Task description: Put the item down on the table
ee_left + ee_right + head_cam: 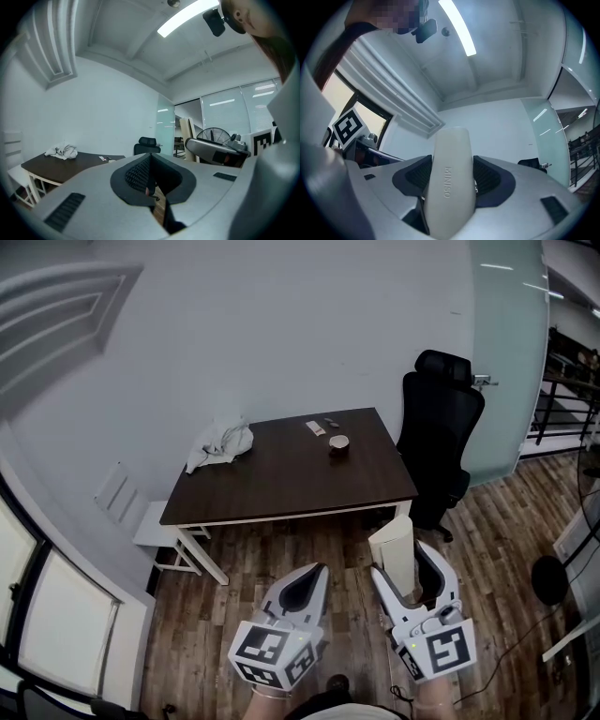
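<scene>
My right gripper (405,576) is shut on a cream, flat oblong case (395,550) that sticks out past its jaws; in the right gripper view the case (450,180) fills the middle between the two dark pads. My left gripper (307,589) is shut with nothing in it, and its pads (140,176) meet. Both grippers hang over the wooden floor, short of the near edge of the dark brown table (281,479), which stands ahead.
On the table lie a crumpled white cloth (219,443), a small round bowl (338,442) and a small flat white thing (315,428). A black office chair (437,437) stands at the table's right end. A white stool (161,532) is at the left.
</scene>
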Action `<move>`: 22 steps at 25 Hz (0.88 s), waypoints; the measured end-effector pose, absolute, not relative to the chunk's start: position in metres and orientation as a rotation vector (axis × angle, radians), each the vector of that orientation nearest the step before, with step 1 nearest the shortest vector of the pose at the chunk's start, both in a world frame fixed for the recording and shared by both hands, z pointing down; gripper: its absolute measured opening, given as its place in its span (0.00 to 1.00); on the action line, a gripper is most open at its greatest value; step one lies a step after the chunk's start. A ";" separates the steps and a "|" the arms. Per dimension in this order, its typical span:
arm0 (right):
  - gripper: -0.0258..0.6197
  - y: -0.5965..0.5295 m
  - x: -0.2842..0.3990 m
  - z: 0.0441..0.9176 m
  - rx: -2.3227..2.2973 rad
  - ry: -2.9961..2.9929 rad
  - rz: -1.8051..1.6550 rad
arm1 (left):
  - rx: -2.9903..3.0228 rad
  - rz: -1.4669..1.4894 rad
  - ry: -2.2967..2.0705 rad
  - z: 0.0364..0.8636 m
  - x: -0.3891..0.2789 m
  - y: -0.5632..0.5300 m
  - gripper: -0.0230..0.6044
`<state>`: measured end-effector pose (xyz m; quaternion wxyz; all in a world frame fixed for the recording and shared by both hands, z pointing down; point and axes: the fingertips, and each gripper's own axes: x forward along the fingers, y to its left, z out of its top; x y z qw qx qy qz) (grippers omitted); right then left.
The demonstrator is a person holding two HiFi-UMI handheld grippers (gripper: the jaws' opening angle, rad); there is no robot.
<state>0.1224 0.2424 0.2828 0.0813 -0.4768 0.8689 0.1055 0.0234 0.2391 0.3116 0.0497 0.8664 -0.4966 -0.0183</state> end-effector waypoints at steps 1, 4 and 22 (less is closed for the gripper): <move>0.47 0.235 0.118 0.283 -1.429 2.596 0.313 | 2.643 -0.054 -1.506 0.312 0.020 0.232 0.06; 0.47 0.216 0.103 0.282 -1.434 2.594 0.310 | 2.653 -0.059 -1.489 0.311 0.007 0.214 0.07; 0.47 0.160 0.046 0.283 -1.472 2.616 0.405 | 2.627 -0.111 -1.424 0.323 -0.044 0.151 0.07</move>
